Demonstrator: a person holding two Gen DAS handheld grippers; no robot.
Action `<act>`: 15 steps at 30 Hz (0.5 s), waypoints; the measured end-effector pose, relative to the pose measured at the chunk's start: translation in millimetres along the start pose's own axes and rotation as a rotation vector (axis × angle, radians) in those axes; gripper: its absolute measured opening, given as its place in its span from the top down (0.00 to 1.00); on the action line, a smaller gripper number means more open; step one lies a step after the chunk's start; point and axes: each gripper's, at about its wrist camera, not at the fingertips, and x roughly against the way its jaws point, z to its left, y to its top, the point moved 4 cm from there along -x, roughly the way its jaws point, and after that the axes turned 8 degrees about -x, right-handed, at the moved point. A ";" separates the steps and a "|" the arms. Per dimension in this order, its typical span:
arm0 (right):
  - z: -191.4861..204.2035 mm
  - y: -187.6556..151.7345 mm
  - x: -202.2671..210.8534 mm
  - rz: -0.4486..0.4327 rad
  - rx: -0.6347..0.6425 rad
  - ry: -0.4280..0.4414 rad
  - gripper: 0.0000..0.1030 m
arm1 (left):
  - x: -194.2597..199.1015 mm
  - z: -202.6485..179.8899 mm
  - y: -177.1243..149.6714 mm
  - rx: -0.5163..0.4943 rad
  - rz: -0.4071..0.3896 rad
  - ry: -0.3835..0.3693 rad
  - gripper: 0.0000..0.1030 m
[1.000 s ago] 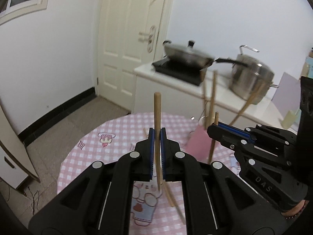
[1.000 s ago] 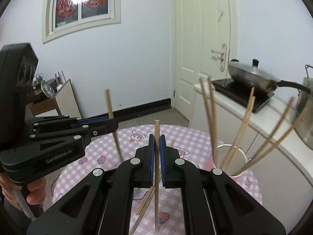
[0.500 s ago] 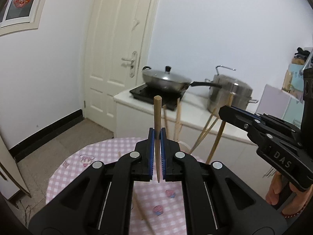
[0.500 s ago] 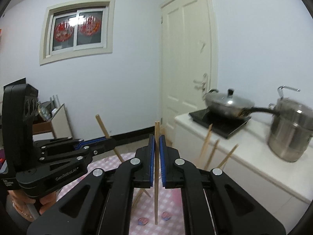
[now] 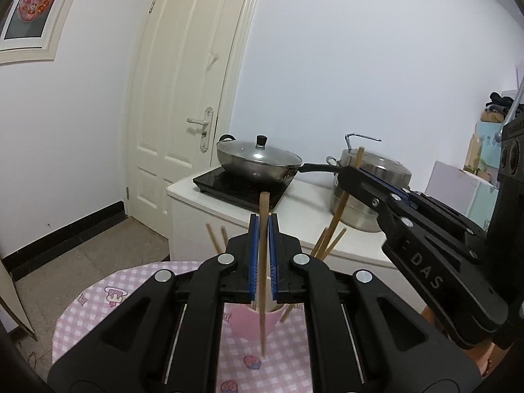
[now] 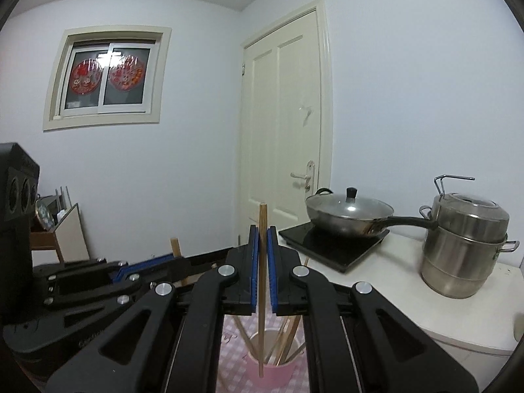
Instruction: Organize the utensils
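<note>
My left gripper (image 5: 263, 226) is shut on an upright wooden chopstick (image 5: 263, 294), whose tip hangs in front of the pink cup (image 5: 244, 326). That cup stands on the pink checked table (image 5: 114, 294) and holds several chopsticks (image 5: 329, 245). To the right, my right gripper (image 5: 355, 177) grips its own chopstick (image 5: 344, 201). In the right wrist view, my right gripper (image 6: 262, 239) is shut on a vertical chopstick (image 6: 261, 327) whose tip sits over the pink cup (image 6: 273, 373). My left gripper (image 6: 163, 260) shows at the left with its chopstick (image 6: 176, 247).
Behind the table, a white counter (image 5: 308, 203) carries a black hob (image 5: 229, 186) with a lidded wok (image 5: 258, 160) and a steel steamer pot (image 6: 465, 245). A cream door (image 5: 183, 98) and a window (image 6: 104, 75) are in the far walls.
Both grippers have risen and tilted up with their chopsticks still held. The table has sunk low in both views, and the pink cup now sits just below the chopstick tips.
</note>
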 end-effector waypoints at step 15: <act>-19.5 -6.3 -5.3 0.023 -0.051 0.069 0.96 | -36.4 7.0 -38.5 0.005 0.145 0.003 0.95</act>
